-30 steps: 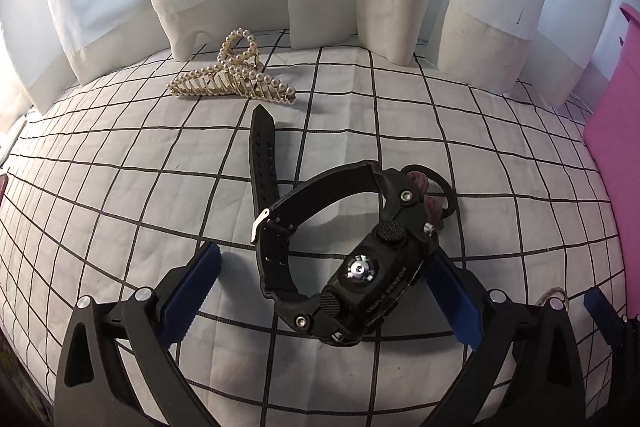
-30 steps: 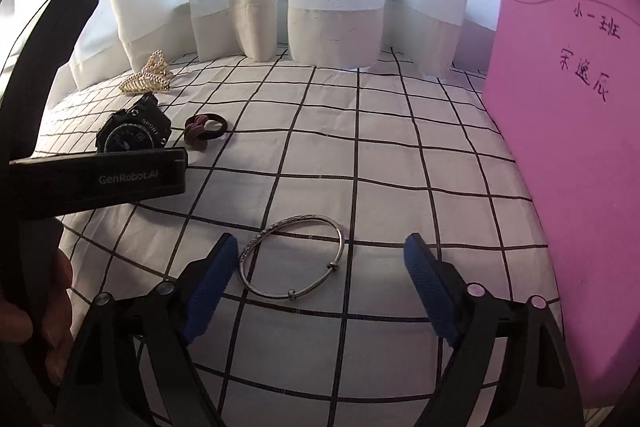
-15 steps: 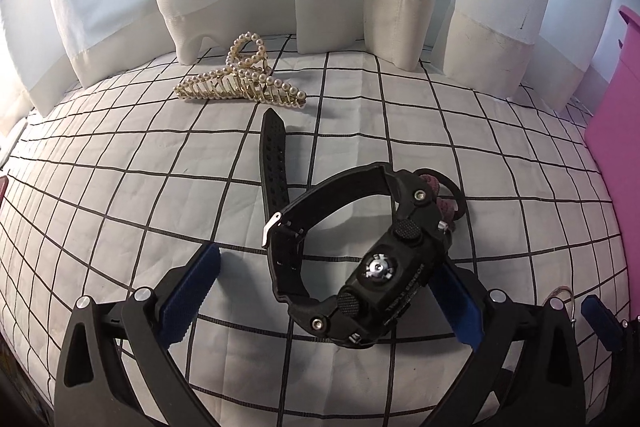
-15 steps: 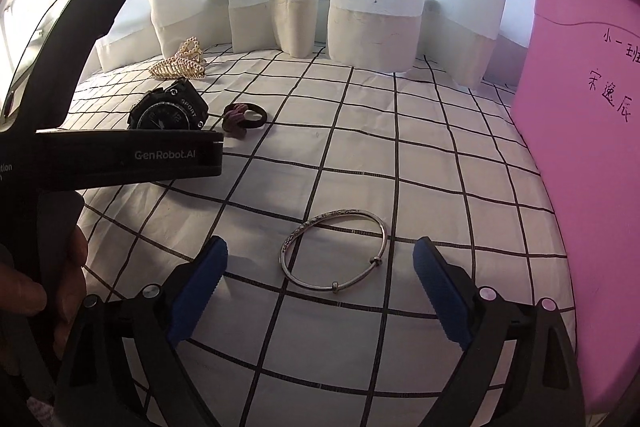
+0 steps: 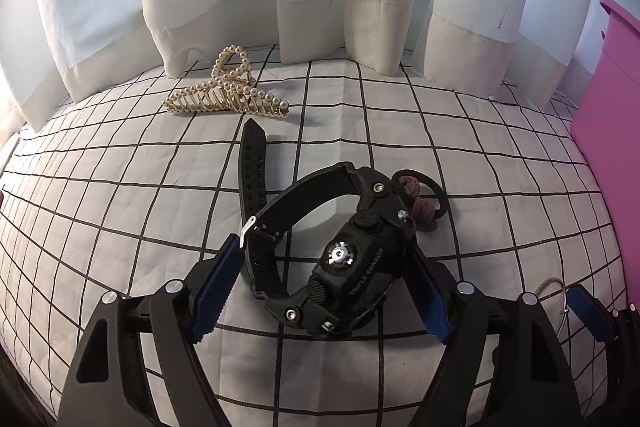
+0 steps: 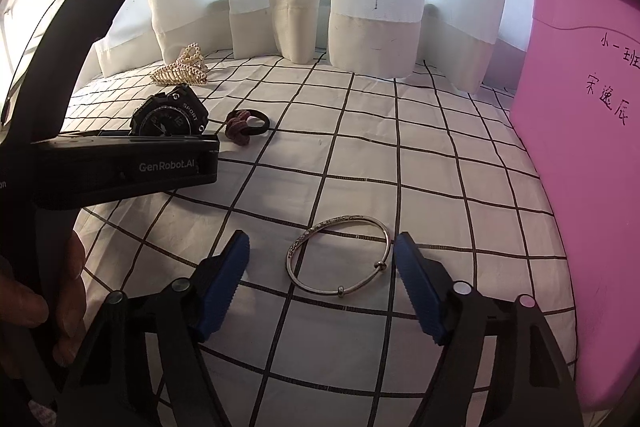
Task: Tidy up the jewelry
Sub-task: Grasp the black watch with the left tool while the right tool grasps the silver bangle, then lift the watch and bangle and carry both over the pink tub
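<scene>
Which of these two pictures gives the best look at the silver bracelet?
The right wrist view. The whole bracelet lies flat on the checked sheet, between the blue pads of the right claw. The left wrist view catches only a sliver of it near the lower right edge.

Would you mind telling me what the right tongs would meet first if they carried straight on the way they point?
Probably the silver bangle, which lies on the checked cloth between the closing fingers of the right tongs, untouched so far; depth is hard to judge.
</scene>
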`<state>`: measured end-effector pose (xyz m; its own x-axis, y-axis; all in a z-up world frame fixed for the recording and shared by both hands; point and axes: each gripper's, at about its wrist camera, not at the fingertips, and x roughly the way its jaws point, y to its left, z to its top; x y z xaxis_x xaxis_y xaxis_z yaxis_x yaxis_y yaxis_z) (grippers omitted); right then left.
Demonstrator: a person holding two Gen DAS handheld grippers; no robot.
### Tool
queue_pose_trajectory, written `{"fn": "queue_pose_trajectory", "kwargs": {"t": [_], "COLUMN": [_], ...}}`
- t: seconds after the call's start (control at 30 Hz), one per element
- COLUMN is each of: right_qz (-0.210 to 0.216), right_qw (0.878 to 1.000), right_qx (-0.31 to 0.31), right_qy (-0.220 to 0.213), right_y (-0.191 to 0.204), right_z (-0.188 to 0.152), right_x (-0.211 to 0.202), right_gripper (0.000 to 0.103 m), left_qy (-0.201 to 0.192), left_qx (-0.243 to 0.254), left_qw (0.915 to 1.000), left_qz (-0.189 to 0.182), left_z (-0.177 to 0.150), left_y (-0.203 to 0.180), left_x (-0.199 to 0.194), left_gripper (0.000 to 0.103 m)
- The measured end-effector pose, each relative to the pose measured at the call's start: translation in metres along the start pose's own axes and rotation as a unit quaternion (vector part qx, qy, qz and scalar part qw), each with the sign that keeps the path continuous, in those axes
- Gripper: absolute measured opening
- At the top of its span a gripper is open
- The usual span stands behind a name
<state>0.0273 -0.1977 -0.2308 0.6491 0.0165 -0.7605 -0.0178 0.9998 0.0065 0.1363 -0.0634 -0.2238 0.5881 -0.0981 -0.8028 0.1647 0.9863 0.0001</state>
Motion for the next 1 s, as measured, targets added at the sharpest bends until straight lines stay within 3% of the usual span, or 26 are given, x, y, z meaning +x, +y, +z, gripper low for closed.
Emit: {"fn": "queue_pose_trajectory", "kwargs": {"t": [0.07, 0.13, 0.67, 1.0], "right_qz": [0.001, -0.001, -0.005, -0.021], "right_qw": [1.000, 1.000, 1.000, 1.000], "right_qx": [-0.001, -0.005, -0.001, 0.003], "right_qy": [-0.003, -0.004, 0.001, -0.012], "right_y": [0.002, 0.003, 0.007, 0.019], "right_z": [0.000, 0.001, 0.007, 0.028], "right_x": [-0.001, -0.001, -0.005, -0.026], "right_gripper": [0.055, 0.049, 0.048, 0.048], "left_qy": [-0.002, -0.004, 0.006, -0.008], "left_qx": [0.002, 0.002, 0.002, 0.035], "left_qw": [1.0000, 1.0000, 0.9999, 0.9992], "left_qz": [-0.002, -0.006, -0.011, -0.021], "left_z": [0.000, 0.000, -0.009, 0.002], "left_y": [-0.001, 0.000, 0.024, 0.041], "left_x": [-0.001, -0.002, -0.021, -0.047], "left_gripper": [0.071, 0.070, 0.069, 0.069]}}
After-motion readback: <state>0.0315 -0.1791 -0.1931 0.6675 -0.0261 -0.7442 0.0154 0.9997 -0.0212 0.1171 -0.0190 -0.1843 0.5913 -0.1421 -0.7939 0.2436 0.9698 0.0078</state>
